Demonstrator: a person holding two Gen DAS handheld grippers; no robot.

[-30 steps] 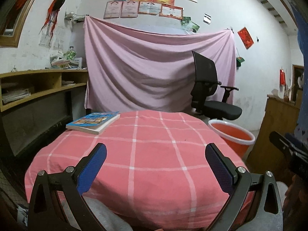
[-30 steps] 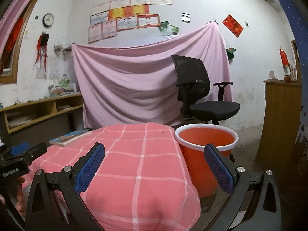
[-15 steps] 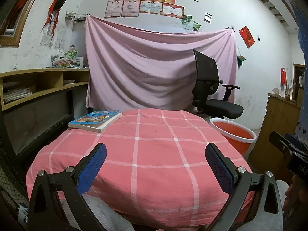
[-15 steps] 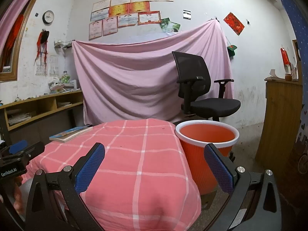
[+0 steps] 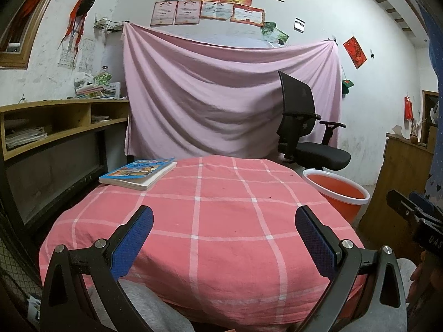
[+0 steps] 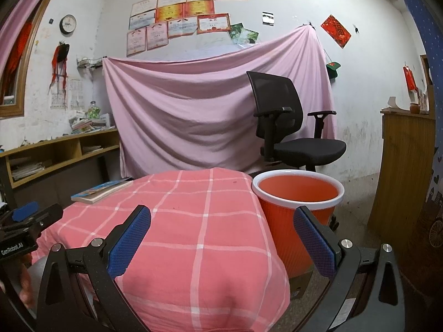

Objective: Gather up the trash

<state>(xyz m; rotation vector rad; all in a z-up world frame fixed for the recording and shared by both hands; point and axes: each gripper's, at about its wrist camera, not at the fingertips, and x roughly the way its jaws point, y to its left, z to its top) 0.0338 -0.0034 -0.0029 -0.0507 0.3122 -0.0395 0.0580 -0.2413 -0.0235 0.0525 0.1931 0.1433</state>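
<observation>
Your left gripper [image 5: 224, 218] jaws spread wide, empty, over pink checked table [image 5: 221, 221]. Your right gripper [image 6: 221, 221] likewise wide, empty. Bucket [image 6: 297, 193] beside table's right edge. Book [image 5: 138, 173] far-left on table.

We see the surface [image 5: 221, 221] filling the lower centre of the frame, with a book [image 5: 138, 173] on its far left corner. A bucket [image 6: 297, 202] stands on the floor just beside its right edge. Behind the bucket sits a chair [image 6: 288, 127], before a hanging sheet [image 5: 207, 102]. Shelves [image 5: 55, 127] run along the left.
</observation>
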